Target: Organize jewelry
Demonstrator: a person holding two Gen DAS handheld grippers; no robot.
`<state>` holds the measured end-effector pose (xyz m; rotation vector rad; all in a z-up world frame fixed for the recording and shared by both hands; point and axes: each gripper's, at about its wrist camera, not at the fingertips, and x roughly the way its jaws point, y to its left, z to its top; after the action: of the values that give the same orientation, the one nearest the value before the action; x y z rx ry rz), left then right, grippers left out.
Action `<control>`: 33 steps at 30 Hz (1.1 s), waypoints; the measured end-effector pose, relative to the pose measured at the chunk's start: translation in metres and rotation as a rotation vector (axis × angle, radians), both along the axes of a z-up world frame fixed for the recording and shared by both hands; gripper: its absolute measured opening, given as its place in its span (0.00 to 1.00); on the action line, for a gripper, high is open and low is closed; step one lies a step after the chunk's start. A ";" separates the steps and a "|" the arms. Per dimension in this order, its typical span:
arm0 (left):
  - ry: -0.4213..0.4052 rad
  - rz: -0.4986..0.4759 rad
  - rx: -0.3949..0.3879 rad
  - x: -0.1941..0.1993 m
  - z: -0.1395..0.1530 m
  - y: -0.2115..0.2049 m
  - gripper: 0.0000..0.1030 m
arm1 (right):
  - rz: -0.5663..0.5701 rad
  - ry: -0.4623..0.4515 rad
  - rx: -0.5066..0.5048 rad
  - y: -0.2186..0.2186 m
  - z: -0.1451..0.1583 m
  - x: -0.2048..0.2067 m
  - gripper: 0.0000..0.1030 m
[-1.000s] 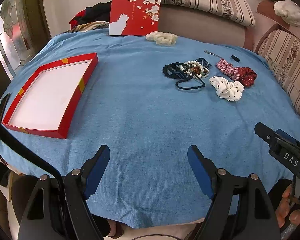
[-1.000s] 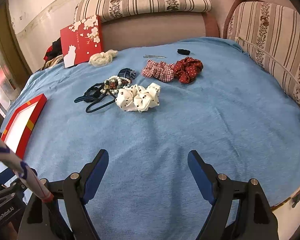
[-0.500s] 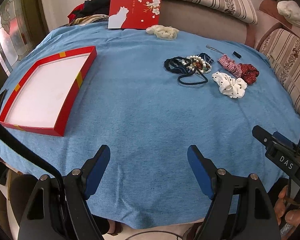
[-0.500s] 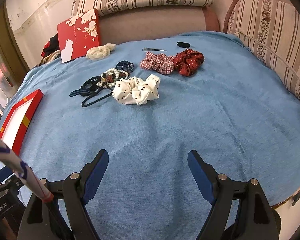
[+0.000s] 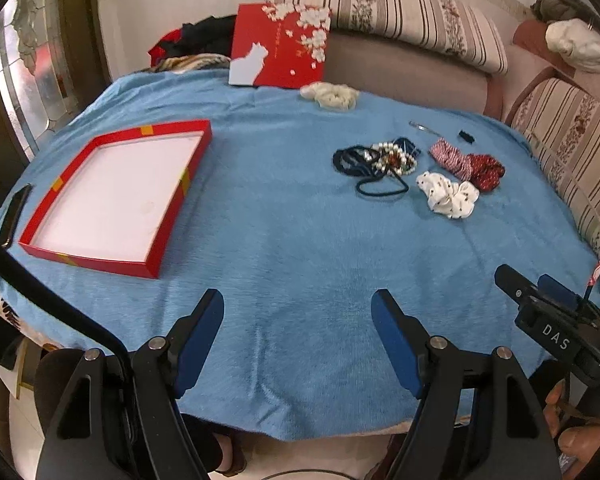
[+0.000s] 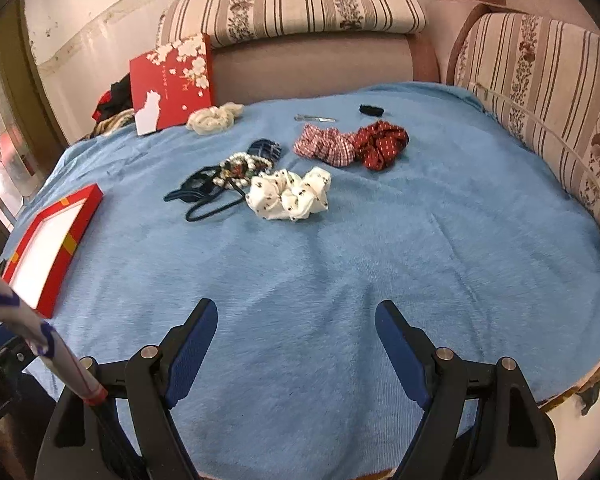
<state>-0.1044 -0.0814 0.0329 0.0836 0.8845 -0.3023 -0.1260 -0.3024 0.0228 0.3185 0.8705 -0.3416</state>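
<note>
Blue cloth (image 5: 300,240) covers the counter, and both claws hang over its near edge with nothing between their pads. The left claw (image 5: 298,312) stands wide open above bare cloth; the right claw (image 6: 296,320) is spread just as wide, also holding nothing.

On the left side lies an open red box tray (image 5: 112,196) with a white floor, nothing in it. A dark phone (image 5: 14,212) lies just left of it at the counter's edge. A red lid with white blossoms (image 5: 280,52) leans upright at the far edge, and a cream scrunchie (image 5: 332,96) sits just to its right.

The jewelry is gathered on the far right, well apart from the tray: a pile of dark hair ties (image 6: 204,196) tangled with a pearl bead bracelet (image 6: 240,170), a white dotted scrunchie (image 6: 288,196) just right of them, and beyond it a red checked scrunchie (image 6: 326,146) touching a dark red dotted scrunchie (image 6: 382,144). Farther back lie a metal hair clip (image 6: 314,119) and a small black clip (image 6: 371,110). Striped sofa cushions (image 6: 300,4) ring the far side.
</note>
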 end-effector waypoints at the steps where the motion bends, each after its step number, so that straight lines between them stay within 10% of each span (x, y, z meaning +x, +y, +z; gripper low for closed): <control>1: -0.011 0.003 -0.003 -0.004 0.005 0.003 0.73 | 0.001 -0.010 -0.003 0.003 0.004 -0.003 0.83; 18: -0.128 0.022 -0.087 -0.045 0.050 0.035 0.73 | 0.035 -0.081 -0.102 0.042 0.049 -0.033 0.83; 33: -0.038 0.050 -0.015 0.018 0.029 0.029 0.73 | 0.036 -0.019 -0.038 0.004 0.025 0.014 0.83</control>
<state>-0.0859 -0.0529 0.0616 0.0536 0.8453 -0.2598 -0.1119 -0.2983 0.0474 0.2699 0.8490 -0.3214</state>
